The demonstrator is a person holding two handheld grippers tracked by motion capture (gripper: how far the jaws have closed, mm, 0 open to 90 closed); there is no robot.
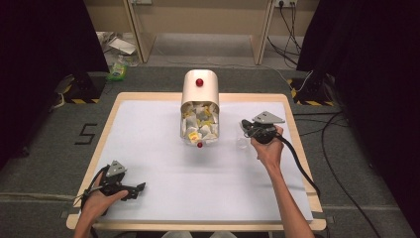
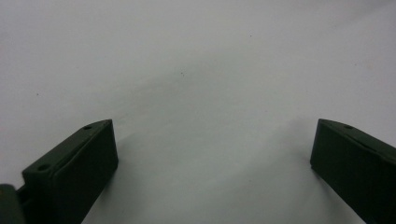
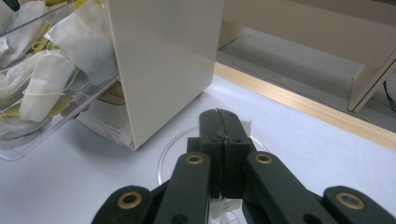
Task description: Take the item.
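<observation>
Grey carpet runs round a light wooden desk (image 1: 295,130) covered by a white mat (image 1: 148,144), with dark curtains at both sides and pale wooden furniture legs at the far end.

Over at the near left corner, the left hand-held gripper (image 1: 130,190) lies low on the mat in the person's left hand (image 1: 101,197), pointing toward the right. In the left gripper view its two black jaws stand wide apart, released, with bare white mat between them.

At the middle of the desk, toward the far edge, stands a cream dispenser box (image 1: 200,94) with a rounded top and a red knob (image 1: 199,82). Its clear front drawer (image 1: 199,124) is tipped out toward the person and is heaped with white tea bags (image 1: 200,118) with yellow tags; a second red knob (image 1: 199,145) sits on the drawer's lower lip. In the right gripper view the box's cream side wall (image 3: 163,60) rises close by, with the clear drawer and its bags (image 3: 35,79) to the left of it.

Just right of the box, the right hand-held gripper (image 1: 245,127) is held in the right hand (image 1: 268,148), with its tips toward the box. In the right gripper view its jaws are clenched on a small white tea bag (image 3: 244,127); paper shows beside the tips and string below them. It hangs over a small clear round dish (image 3: 175,149) that rests on the mat near the box's right side.
</observation>
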